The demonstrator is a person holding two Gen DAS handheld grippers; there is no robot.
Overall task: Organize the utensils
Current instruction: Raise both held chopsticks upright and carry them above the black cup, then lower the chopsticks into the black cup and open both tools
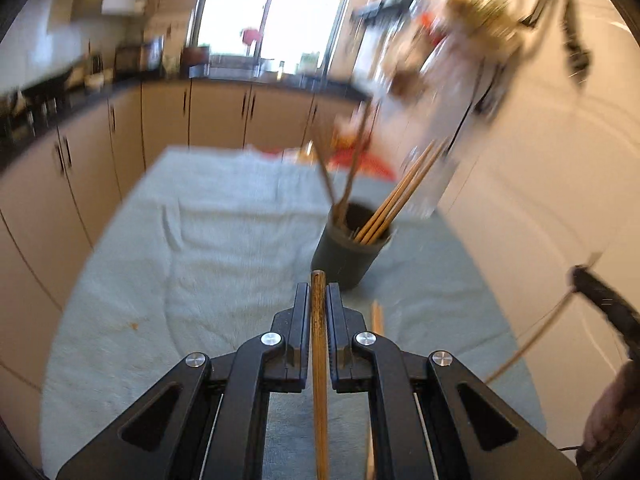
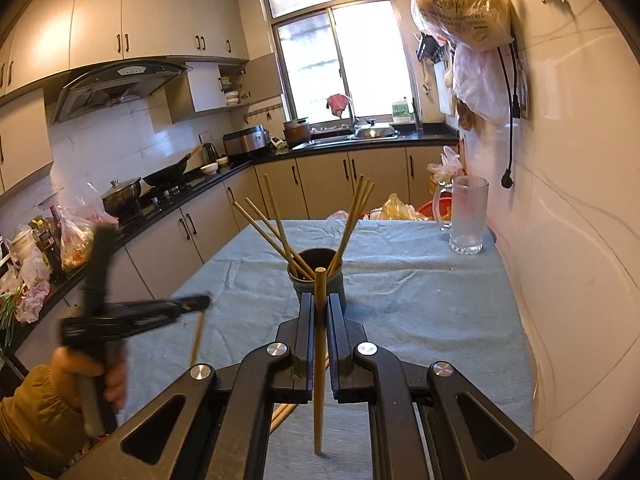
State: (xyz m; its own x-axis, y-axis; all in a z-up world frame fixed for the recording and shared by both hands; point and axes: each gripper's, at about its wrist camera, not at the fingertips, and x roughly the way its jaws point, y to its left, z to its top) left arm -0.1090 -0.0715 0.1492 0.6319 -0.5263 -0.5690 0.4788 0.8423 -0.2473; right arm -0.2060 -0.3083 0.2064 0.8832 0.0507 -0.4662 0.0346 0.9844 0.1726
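A dark round utensil cup [image 2: 318, 276] stands on the towel-covered table with several wooden chopsticks [image 2: 352, 216] leaning in it; it also shows in the left wrist view [image 1: 348, 250]. My right gripper [image 2: 319, 300] is shut on one wooden chopstick [image 2: 319, 360], held upright just in front of the cup. My left gripper [image 1: 319, 296] is shut on another wooden chopstick [image 1: 319, 360], short of the cup; it shows blurred in the right wrist view [image 2: 200, 302]. A loose chopstick [image 1: 377, 320] lies on the towel beside the left fingers.
A light blue towel [image 2: 420, 300] covers the table. A glass mug [image 2: 466, 216] stands at the far right corner by the white wall. Plastic bags [image 2: 464, 4] hang on that wall. Kitchen counters and cabinets [image 2: 192, 216] run along the left and back.
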